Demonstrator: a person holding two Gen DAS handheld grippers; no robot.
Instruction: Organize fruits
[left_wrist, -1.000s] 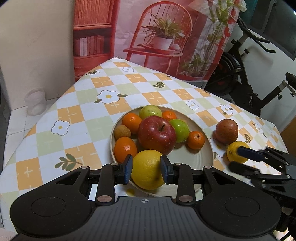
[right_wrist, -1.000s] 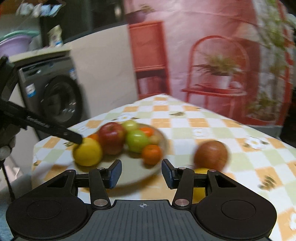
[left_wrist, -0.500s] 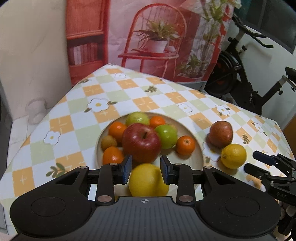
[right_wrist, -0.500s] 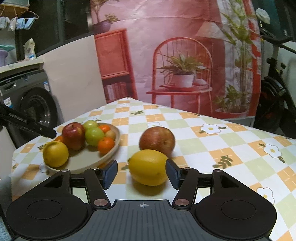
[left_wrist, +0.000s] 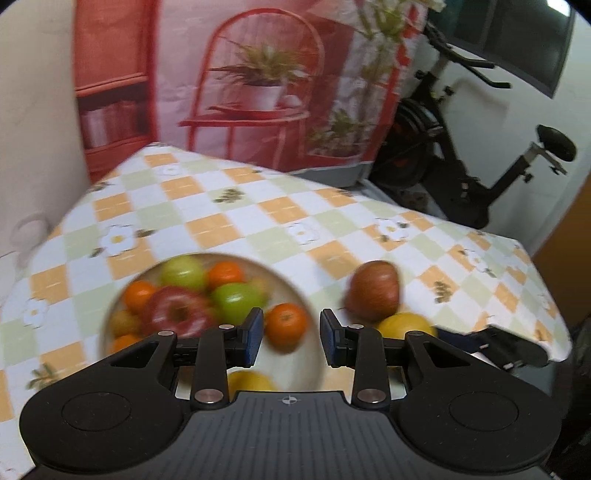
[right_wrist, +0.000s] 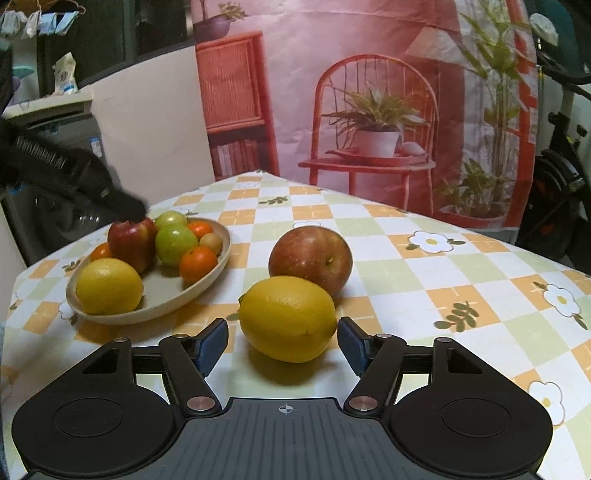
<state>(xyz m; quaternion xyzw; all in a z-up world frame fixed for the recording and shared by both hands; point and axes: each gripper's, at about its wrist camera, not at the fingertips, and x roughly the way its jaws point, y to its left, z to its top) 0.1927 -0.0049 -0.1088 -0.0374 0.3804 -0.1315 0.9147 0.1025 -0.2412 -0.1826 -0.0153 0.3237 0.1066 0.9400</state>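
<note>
A beige plate (right_wrist: 207, 284) on the checked tablecloth holds a lemon (right_wrist: 109, 286), a red apple (right_wrist: 131, 242), green apples, oranges and a small brown fruit. A second lemon (right_wrist: 287, 318) and a reddish apple (right_wrist: 310, 260) lie on the cloth right of the plate. My right gripper (right_wrist: 282, 345) is open, its pads on either side of the loose lemon, not touching it. My left gripper (left_wrist: 291, 338) is open and empty above the plate (left_wrist: 295, 373), over an orange (left_wrist: 286, 325). The left view is blurred.
The table's right edge (left_wrist: 546, 325) drops off near an exercise bike (left_wrist: 480, 155). A printed red backdrop (right_wrist: 369, 92) stands behind the table. A washing machine (right_wrist: 48, 184) is at the left.
My left gripper has let go of the plate's lemon, opened and drawn back to the right. My right gripper has closed in on the loose lemon, which now sits between its open pads.
</note>
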